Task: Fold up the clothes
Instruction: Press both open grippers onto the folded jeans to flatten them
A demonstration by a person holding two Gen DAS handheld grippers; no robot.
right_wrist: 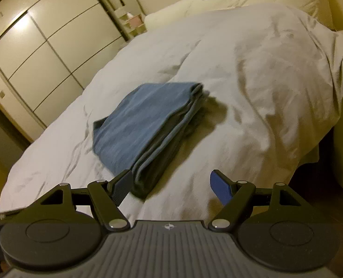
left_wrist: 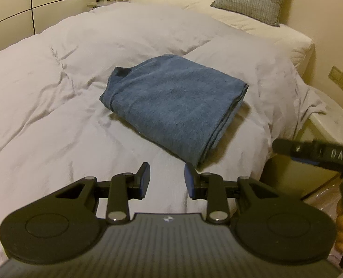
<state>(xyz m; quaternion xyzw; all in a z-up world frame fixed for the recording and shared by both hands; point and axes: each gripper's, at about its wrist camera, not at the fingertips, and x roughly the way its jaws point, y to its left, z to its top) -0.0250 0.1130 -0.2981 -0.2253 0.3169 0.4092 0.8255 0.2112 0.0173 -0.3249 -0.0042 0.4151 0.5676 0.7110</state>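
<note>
The wide bed with its rumpled white duvet [left_wrist: 55, 106] carries the blue knitted garment [left_wrist: 176, 102], already folded into a thick rectangle near the middle. My left hand-held gripper [left_wrist: 167, 180] and right hand-held gripper [right_wrist: 171, 186] hover released, grasping nothing. Folding looks finished; next I'd neaten or lift it.

Left gripper [left_wrist: 167, 179] and right gripper [right_wrist: 171, 186] both hold parted, empty fingers.

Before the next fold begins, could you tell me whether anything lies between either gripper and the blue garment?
Nothing visible does. The folded blue garment lies alone on the white duvet; only bare duvet separates it from the open left gripper and open right gripper.
</note>
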